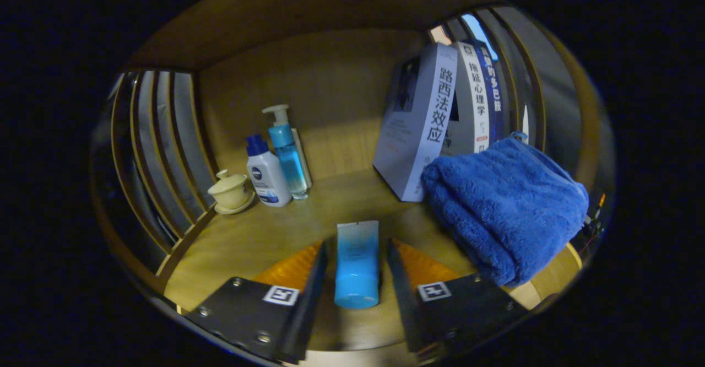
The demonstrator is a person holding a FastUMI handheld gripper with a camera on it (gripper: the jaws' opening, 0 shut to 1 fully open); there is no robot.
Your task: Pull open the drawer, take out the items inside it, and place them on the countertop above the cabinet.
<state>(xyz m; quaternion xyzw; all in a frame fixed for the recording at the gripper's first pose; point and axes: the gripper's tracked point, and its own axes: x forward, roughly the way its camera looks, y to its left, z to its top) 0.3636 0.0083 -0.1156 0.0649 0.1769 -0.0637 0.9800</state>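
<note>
A blue squeeze tube (pixel 357 262) lies on the wooden countertop (pixel 264 235), cap toward me and flat crimped end pointing away. It rests between the two fingers of my gripper (pixel 357 248). A narrow gap shows on each side of the tube, so neither finger presses on it. The gripper stands open around the tube, low over the wood.
A folded blue towel (pixel 506 207) lies just right of the fingers. Behind it, several books (pixel 435 119) lean upright. Beyond the fingers to the left stand a white bottle (pixel 267 174), a blue pump bottle (pixel 289 152) and a lidded cream cup (pixel 230 190). Slatted side walls (pixel 160 152) bound the shelf.
</note>
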